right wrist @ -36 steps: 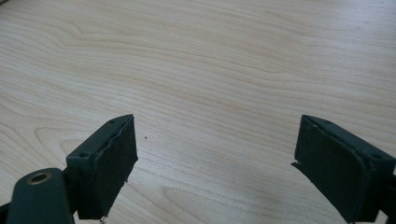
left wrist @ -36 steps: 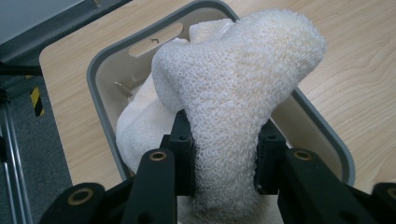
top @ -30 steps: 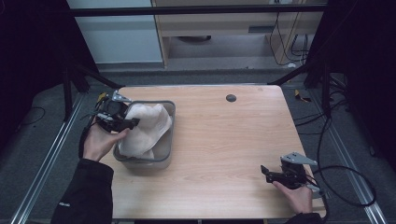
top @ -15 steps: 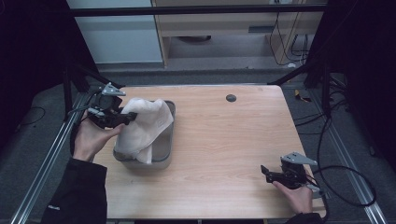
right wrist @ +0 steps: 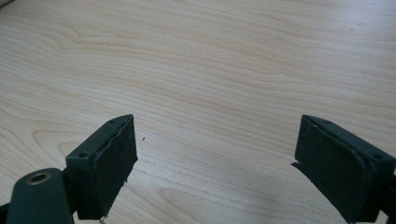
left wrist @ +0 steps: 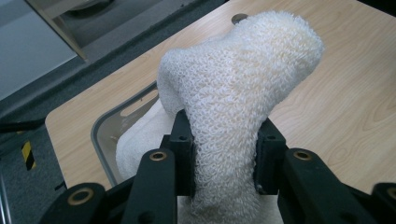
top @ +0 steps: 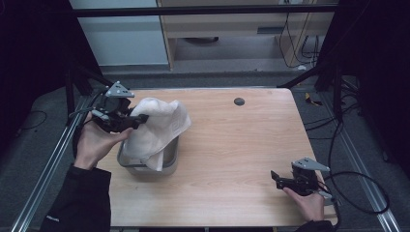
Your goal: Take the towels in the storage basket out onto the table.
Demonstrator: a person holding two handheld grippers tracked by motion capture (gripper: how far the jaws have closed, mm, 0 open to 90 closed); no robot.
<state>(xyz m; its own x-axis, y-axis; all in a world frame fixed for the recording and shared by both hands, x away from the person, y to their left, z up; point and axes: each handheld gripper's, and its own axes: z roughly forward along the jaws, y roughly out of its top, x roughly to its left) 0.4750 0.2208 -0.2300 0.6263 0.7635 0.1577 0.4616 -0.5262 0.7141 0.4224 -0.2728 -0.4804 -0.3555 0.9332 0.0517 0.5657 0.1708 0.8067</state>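
In the left half of the high view, the left gripper (top: 137, 121) has its fingers (left wrist: 180, 156) clamped tight on a bunched fold of the white towel (top: 157, 126), which hangs partly lifted out of the grey bin (top: 145, 166) at the left side of the worktop (top: 241, 159). The towel's lower part is draped inside the bin and over its near rim. To do this lift well, I judge the hand should rise straight and high enough that the trailing cloth clears the rim without dragging or tipping the bin, keeping the pinch firm since the thick terry could slip. At the lower right of the frame, the right gripper (top: 278, 178) rests low over bare wood, fingers (right wrist: 109, 163) spread wide and holding nothing. Compared with the picture half a second earlier, the towel has come up and swung right, with more of it clear of the bin; the right gripper has not moved.
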